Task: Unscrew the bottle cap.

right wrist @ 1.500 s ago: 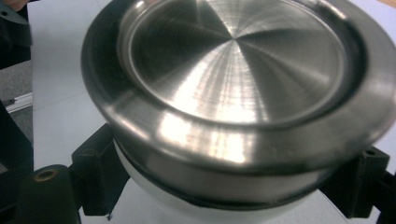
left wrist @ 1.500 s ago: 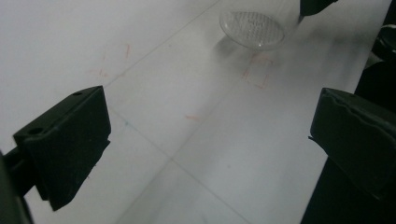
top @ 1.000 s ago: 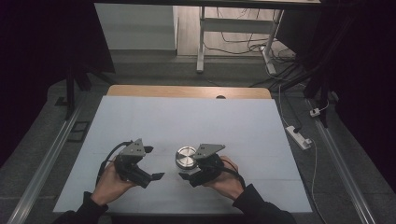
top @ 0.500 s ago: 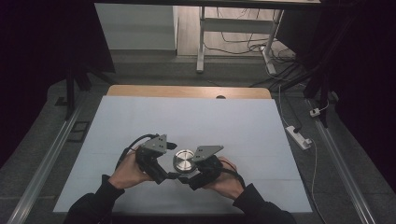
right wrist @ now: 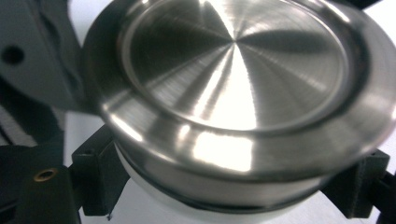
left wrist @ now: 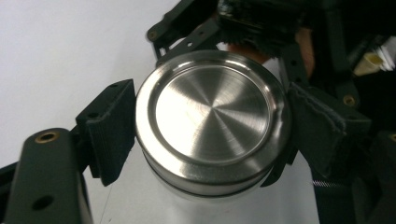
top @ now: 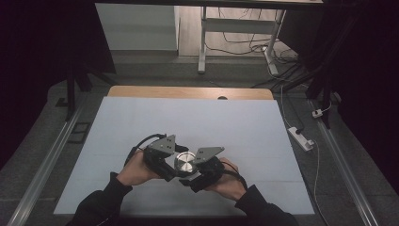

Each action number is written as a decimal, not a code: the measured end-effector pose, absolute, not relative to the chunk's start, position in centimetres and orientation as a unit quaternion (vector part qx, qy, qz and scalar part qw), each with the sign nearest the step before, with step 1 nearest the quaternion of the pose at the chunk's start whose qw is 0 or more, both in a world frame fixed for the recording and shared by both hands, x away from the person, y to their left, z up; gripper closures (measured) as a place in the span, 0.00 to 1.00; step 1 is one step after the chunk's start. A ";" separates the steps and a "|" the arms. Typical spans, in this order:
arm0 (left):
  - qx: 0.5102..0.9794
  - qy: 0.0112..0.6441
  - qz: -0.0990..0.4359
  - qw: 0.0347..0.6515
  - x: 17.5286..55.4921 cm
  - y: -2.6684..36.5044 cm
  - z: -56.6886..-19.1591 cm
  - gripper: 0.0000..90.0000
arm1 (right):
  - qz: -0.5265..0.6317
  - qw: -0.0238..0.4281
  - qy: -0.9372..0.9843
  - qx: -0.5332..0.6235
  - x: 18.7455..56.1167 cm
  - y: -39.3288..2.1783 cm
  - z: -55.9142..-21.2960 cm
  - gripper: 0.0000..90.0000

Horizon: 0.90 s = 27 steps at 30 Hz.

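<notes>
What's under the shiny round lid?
Under the shiny metal lid a white container body shows below a dark seam. The left gripper clamps the lid's rim; the right gripper grips lower down. What's inside is covered by the lid.

The metal container (top: 184,163) stands on the table (top: 226,122) near its front edge, between the left gripper (top: 170,162) on its left and the right gripper (top: 192,170) on its right.

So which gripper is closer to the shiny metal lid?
Left, though only just. The left gripper has just closed its jaws on the metal lid itself; the right gripper grips the white body right under it.
</notes>
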State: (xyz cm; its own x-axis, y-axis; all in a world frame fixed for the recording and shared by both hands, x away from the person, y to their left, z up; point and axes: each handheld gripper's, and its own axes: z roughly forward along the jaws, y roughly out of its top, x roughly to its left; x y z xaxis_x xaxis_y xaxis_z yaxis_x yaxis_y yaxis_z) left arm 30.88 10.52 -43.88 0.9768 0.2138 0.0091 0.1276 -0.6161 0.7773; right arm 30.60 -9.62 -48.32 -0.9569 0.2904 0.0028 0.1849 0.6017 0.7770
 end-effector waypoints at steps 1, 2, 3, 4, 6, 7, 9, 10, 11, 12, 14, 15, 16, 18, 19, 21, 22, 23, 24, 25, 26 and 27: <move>0.897 0.106 0.055 0.425 30.8 10.3 -43.9 0.23 | 0.424 0.064 0.893 0.139 30.7 -9.7 -48.4 0.17; 0.896 0.118 0.060 0.423 30.7 10.1 -43.9 0.23 | 0.423 0.068 0.893 0.141 30.8 -9.7 -48.4 0.17; 0.895 0.132 0.066 0.421 30.6 9.9 -43.9 0.23 | 0.421 0.071 0.892 0.147 30.8 -9.7 -48.4 0.17; 0.893 0.147 0.072 0.418 30.5 9.7 -43.9 0.23 | 0.421 0.077 0.891 0.153 30.9 -9.7 -48.4 0.17; 0.887 0.183 0.083 0.415 30.3 9.3 -43.8 0.23 | 0.419 0.084 0.889 0.167 31.0 -9.8 -48.4 0.17; 0.883 0.201 0.090 0.415 30.1 9.0 -43.7 0.23 | 0.419 0.087 0.887 0.173 31.1 -9.8 -48.4 0.17; 0.879 0.228 0.106 0.406 29.8 8.4 -43.6 0.23 | 0.417 0.098 0.885 0.184 31.2 -9.9 -48.4 0.17; 0.875 0.239 0.114 0.404 29.6 8.1 -43.6 0.23 | 0.415 0.104 0.884 0.189 31.2 -9.9 -48.3 0.17; 0.875 0.243 0.120 0.401 29.5 7.8 -43.5 0.22 | 0.413 0.108 0.885 0.189 31.2 -9.9 -48.3 0.17; 0.873 0.248 0.123 0.401 29.5 7.6 -43.5 0.22 | 0.414 0.109 0.884 0.191 31.3 -10.0 -48.3 0.17; 0.878 0.237 0.120 0.398 29.6 7.5 -43.4 0.21 | 0.415 0.107 0.882 0.196 31.3 -10.1 -48.3 0.17; 0.882 0.229 0.108 0.398 29.8 7.6 -43.4 0.18 | 0.415 0.107 0.882 0.195 31.3 -10.1 -48.3 0.17; 0.882 0.224 0.095 0.403 30.0 7.8 -43.3 0.14 | 0.417 0.105 0.881 0.197 31.2 -10.1 -48.2 0.17; 0.885 0.210 0.074 0.409 30.2 8.4 -42.9 0.06 | 0.422 0.101 0.881 0.189 31.2 -10.1 -48.2 0.17; 0.886 0.202 0.073 0.410 30.3 8.7 -42.8 0.04 | 0.424 0.096 0.882 0.184 31.2 -10.1 -48.1 0.17; 0.892 0.179 0.061 0.412 30.5 9.5 -42.5 0.02 | 0.427 0.084 0.884 0.171 31.1 -10.1 -48.1 0.17; 0.894 0.161 0.052 0.414 30.6 9.8 -42.4 0.02 | 0.428 0.079 0.885 0.164 31.1 -10.1 -48.1 0.17; 0.896 0.147 0.045 0.417 30.6 10.1 -42.4 0.02 | 0.430 0.071 0.886 0.160 30.9 -10.0 -48.1 0.17; 0.899 0.130 0.040 0.416 30.7 10.4 -42.4 0.03 | 0.432 0.064 0.886 0.154 30.8 -9.9 -48.1 0.17; 0.903 0.111 0.033 0.413 30.7 10.6 -42.5 0.04 | 0.434 0.057 0.887 0.149 30.7 -9.8 -48.1 0.17; 0.906 0.095 0.030 0.411 30.6 10.7 -42.6 0.04 | 0.434 0.055 0.889 0.138 30.6 -9.6 -48.1 0.17; 0.908 0.085 0.026 0.410 30.7 10.8 -42.7 0.05 | 0.434 0.050 0.890 0.131 30.5 -9.5 -48.1 0.17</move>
